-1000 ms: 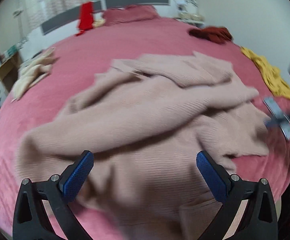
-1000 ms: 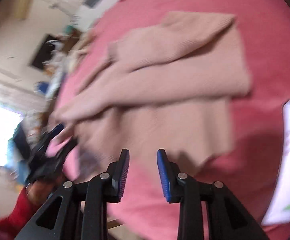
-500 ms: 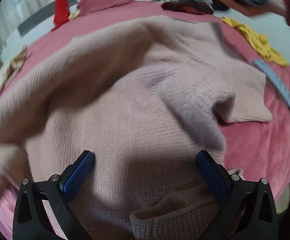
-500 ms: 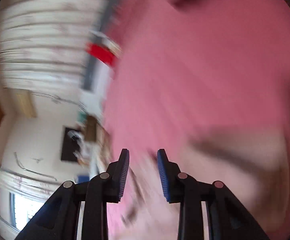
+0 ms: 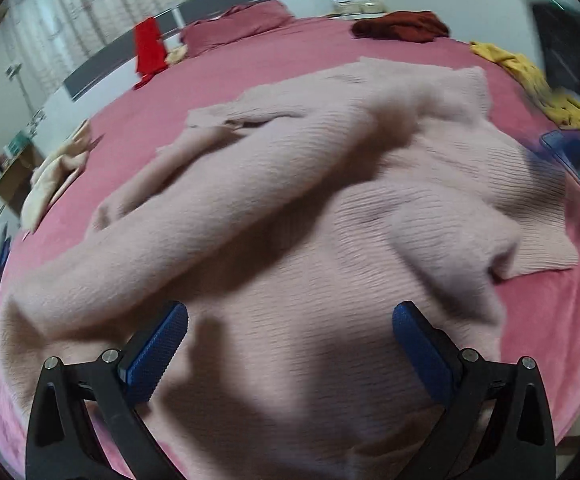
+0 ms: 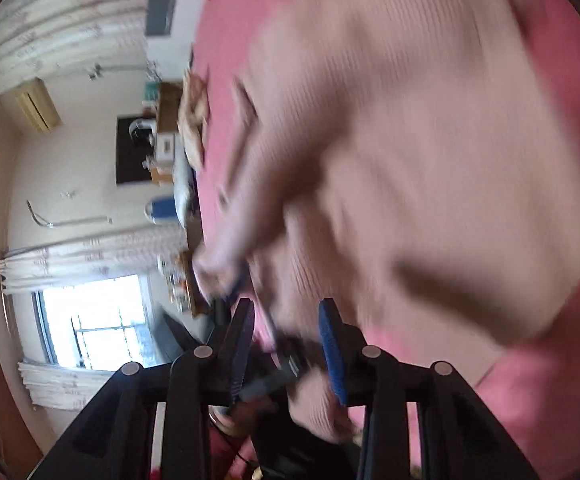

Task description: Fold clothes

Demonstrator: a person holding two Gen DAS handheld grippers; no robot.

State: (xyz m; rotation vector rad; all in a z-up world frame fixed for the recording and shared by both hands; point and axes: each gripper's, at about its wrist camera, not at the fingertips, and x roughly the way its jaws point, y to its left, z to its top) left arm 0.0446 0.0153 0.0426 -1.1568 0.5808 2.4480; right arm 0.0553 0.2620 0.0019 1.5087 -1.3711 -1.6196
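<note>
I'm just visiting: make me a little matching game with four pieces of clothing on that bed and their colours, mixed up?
Things:
1. knitted sweater spread out in the middle of the bed
2. garment at the bed's right edge
3. garment hanging on the headboard
4. crumpled garment at the far right corner

Colours:
a. bright red
b. pale pink
c. dark red
d. yellow

Pairs: 1-b, 2-d, 3-a, 4-c

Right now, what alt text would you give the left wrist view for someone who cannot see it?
A rumpled pale pink knit sweater sprawls across a pink bed. The left tool, blue pads wide apart, hovers over its near edge. Red, maroon, yellow and cream clothes lie around the bed's edges.
</note>
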